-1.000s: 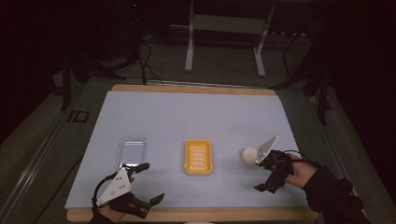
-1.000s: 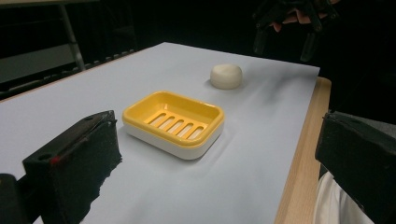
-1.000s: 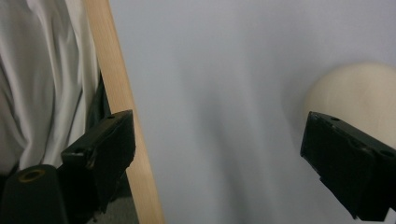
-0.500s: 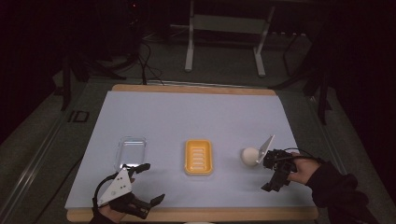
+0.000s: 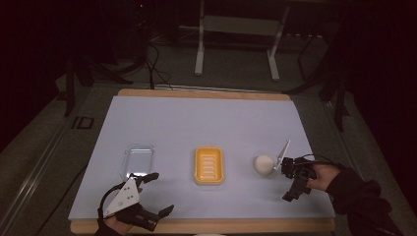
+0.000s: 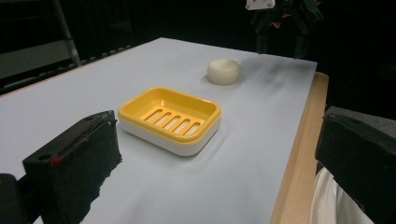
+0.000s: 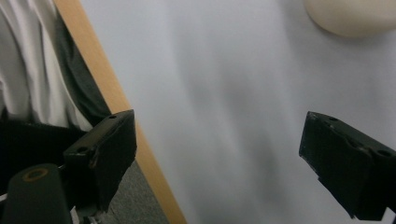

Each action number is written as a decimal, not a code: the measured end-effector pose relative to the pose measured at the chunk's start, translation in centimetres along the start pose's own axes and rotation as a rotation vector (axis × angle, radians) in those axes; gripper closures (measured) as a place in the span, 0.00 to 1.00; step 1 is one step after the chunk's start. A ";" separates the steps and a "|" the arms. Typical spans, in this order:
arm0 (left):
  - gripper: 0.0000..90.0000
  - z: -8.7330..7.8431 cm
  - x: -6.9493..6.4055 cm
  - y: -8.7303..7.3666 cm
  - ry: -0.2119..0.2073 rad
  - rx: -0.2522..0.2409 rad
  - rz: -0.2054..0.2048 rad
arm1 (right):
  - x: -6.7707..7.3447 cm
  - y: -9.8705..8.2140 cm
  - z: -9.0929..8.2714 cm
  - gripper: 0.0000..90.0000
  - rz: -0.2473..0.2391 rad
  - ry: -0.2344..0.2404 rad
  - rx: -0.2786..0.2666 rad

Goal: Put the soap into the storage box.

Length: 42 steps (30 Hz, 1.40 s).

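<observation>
Two hand-held grippers low over a white table (image 5: pixel 196 118), jaws spread.

Left gripper (image 5: pixel 156 192) hovers at the near-left corner; right gripper (image 5: pixel 291 178) tilts just right of the pale round soap (image 5: pixel 264 164). Yellow slotted soap dish (image 5: pixel 209 165) sits centre, clear lid (image 5: pixel 137 160) to its left.

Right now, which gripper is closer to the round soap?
Right. The right gripper sits just beside the round soap, jaws open; the left gripper is far off, past the yellow dish.
</observation>
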<state>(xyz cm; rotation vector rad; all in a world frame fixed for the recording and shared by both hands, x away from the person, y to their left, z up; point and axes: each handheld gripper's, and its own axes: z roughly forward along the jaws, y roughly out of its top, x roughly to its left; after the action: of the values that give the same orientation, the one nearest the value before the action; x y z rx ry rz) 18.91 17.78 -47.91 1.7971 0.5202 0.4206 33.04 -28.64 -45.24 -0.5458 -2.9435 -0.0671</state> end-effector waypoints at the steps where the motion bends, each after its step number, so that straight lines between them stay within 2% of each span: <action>1: 0.00 0.0 0.0 0.0 0.000 0.000 -0.001 | -0.2 -0.1 0.0 0.12 -0.002 -0.010 -0.003; 3: 0.00 0.0 0.0 0.0 -0.001 0.001 0.001 | -0.5 -0.3 -0.2 0.13 0.006 -0.033 -0.010; 5: 0.00 0.0 0.0 0.0 -0.003 0.000 0.000 | -0.8 -0.4 -0.3 0.14 0.015 -0.036 -0.024; 13: 0.00 0.0 0.0 0.0 -0.004 0.000 0.000 | -2.5 -0.5 -0.4 0.15 -0.003 -0.065 -0.062; 18: 0.00 0.0 0.0 0.0 -0.005 0.000 0.000 | -2.9 -0.3 -0.2 0.16 -0.027 -0.080 -0.094; 23: 0.00 0.1 0.0 0.0 -0.007 0.002 -0.001 | -3.7 0.3 0.2 0.17 -0.052 -0.098 -0.137; 28: 0.00 0.0 0.0 0.0 -0.008 0.002 0.000 | -4.2 0.9 0.6 0.17 -0.060 -0.116 -0.155; 32: 0.00 0.1 0.0 -0.1 -0.009 0.003 -0.002 | -4.5 1.3 0.9 0.17 -0.060 -0.102 -0.186; 42: 0.00 0.1 0.0 -0.1 -0.012 0.004 -0.004 | -5.5 2.8 2.0 0.21 -0.058 -0.117 -0.235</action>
<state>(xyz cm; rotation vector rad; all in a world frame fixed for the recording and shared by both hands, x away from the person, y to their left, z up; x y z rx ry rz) 18.98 17.75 -48.02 1.8013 0.5166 0.4061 38.84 -27.83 -48.05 -0.5093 -3.0862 -0.4048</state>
